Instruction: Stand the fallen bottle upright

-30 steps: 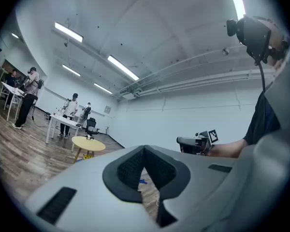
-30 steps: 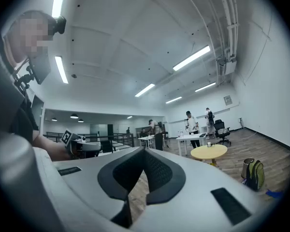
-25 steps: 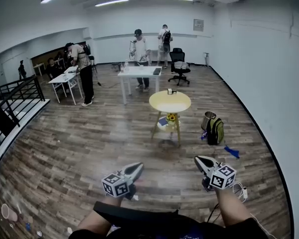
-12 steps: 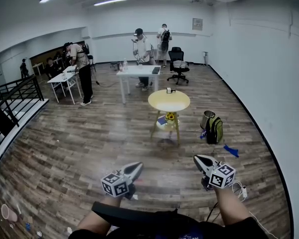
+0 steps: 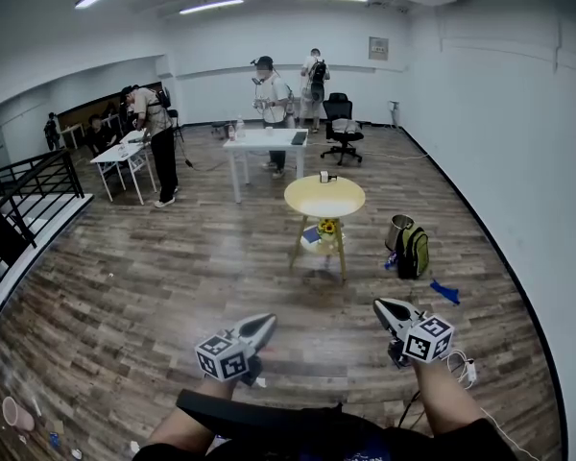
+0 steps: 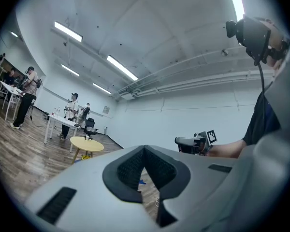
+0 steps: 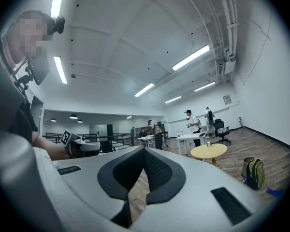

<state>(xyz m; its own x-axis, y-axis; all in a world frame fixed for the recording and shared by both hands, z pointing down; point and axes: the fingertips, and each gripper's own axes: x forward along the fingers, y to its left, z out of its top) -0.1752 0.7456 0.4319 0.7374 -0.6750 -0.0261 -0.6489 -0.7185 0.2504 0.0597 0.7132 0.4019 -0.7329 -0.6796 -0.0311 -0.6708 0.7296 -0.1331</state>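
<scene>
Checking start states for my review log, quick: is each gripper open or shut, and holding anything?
Left gripper: shut, jaws together, nothing between them.
Right gripper: shut, jaws together, nothing between them.

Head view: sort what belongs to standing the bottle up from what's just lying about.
Job: left gripper, right gripper, both shut and empty; round yellow table with a small object on it, too small to tell as the bottle.
Lying about: green backpack, metal bin, blue cloth, pink cup, office chair.
</scene>
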